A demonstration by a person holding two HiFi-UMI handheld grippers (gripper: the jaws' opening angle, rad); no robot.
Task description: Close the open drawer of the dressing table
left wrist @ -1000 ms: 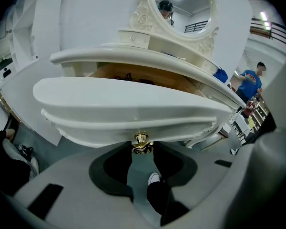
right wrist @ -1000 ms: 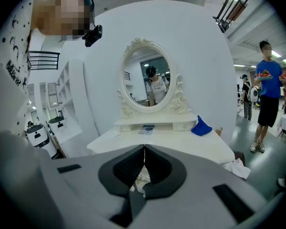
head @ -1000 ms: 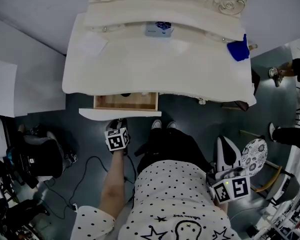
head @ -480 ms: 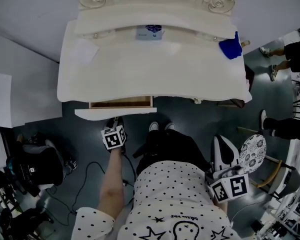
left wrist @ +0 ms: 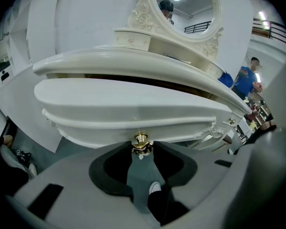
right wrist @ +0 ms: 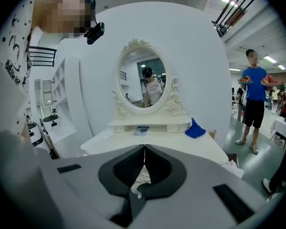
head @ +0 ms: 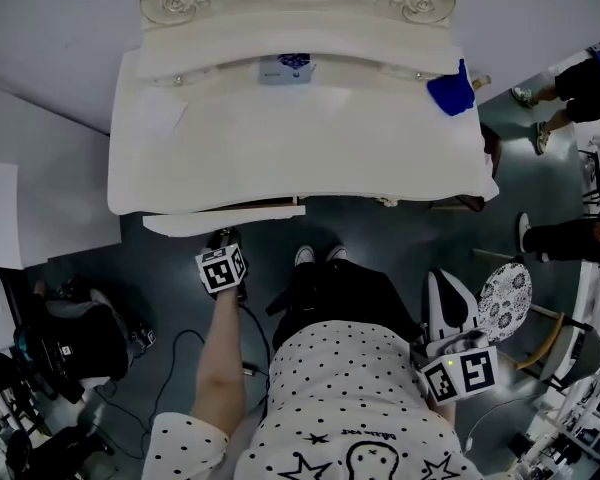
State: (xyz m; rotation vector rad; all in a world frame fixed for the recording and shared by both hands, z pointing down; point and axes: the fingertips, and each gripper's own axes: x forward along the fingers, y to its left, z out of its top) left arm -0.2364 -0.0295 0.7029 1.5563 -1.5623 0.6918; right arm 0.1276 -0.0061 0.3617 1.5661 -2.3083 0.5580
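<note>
The left gripper (left wrist: pixel 142 150) jaws clasp the brass knob (left wrist: pixel 141 139); the drawer (head: pixel 220 220), centre-left, is nearly shut, a sliver left. The right gripper (right wrist: pixel 144 148) jaws are closed, empty.

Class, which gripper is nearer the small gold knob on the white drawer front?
Left. The left gripper has the small gold knob between its jaw tips. The right gripper, jaws together, hangs back, well short of the white dressing table.
</note>
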